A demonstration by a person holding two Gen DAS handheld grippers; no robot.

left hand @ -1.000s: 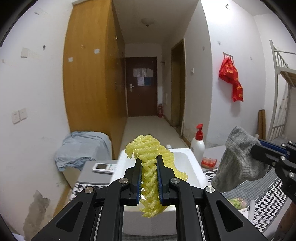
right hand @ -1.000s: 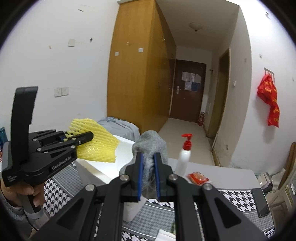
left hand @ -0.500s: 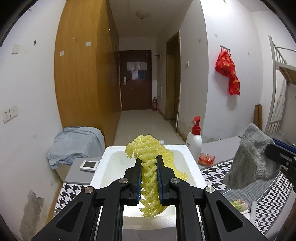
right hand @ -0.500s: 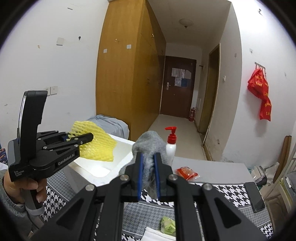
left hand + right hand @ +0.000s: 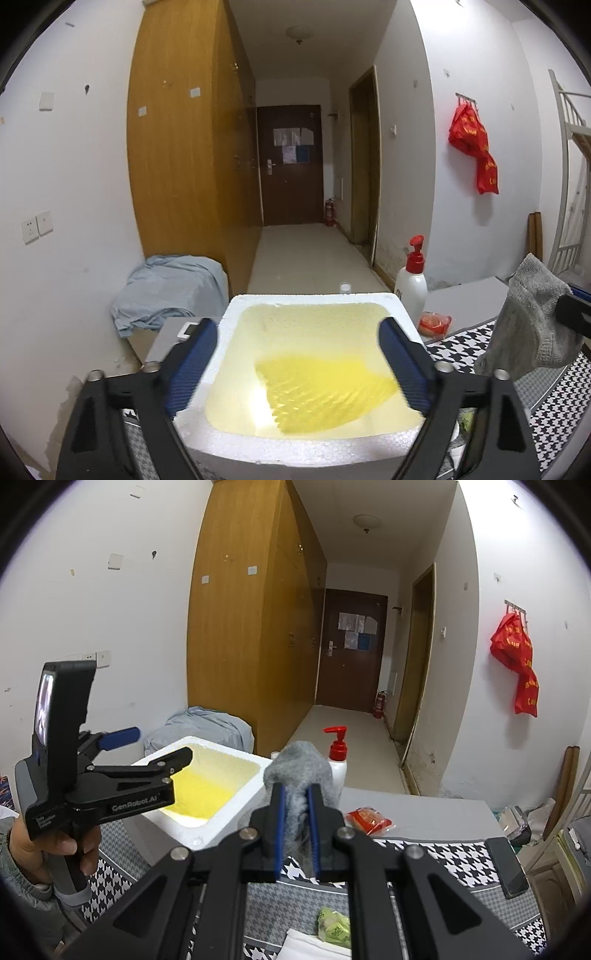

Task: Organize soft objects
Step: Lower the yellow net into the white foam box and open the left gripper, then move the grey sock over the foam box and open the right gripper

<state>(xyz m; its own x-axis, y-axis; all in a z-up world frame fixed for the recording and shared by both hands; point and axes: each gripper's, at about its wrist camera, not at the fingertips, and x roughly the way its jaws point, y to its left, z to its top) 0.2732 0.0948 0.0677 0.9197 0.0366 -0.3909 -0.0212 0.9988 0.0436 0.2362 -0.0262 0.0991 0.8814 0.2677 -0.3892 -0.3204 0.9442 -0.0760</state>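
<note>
My left gripper (image 5: 295, 354) is open wide above the white foam box (image 5: 236, 310). The yellow foam net (image 5: 325, 391) lies loose on the box floor, blurred. In the right wrist view the left gripper (image 5: 159, 746) hangs over the foam box (image 5: 251, 764), with the yellow net (image 5: 199, 794) inside. My right gripper (image 5: 295, 805) is shut on a grey sock (image 5: 299, 768), held up to the right of the box. The sock also shows at the right of the left wrist view (image 5: 532, 317).
A white pump bottle with a red top (image 5: 338, 757) stands behind the box. A red packet (image 5: 369, 819), a green packet (image 5: 334, 926) and a dark phone (image 5: 511, 875) lie on the houndstooth table cloth (image 5: 443, 853). A blue cloth heap (image 5: 173, 284) sits at the left.
My left gripper has opened and let go of the yellow net, which has dropped into the foam box. My right gripper still holds the grey sock.
</note>
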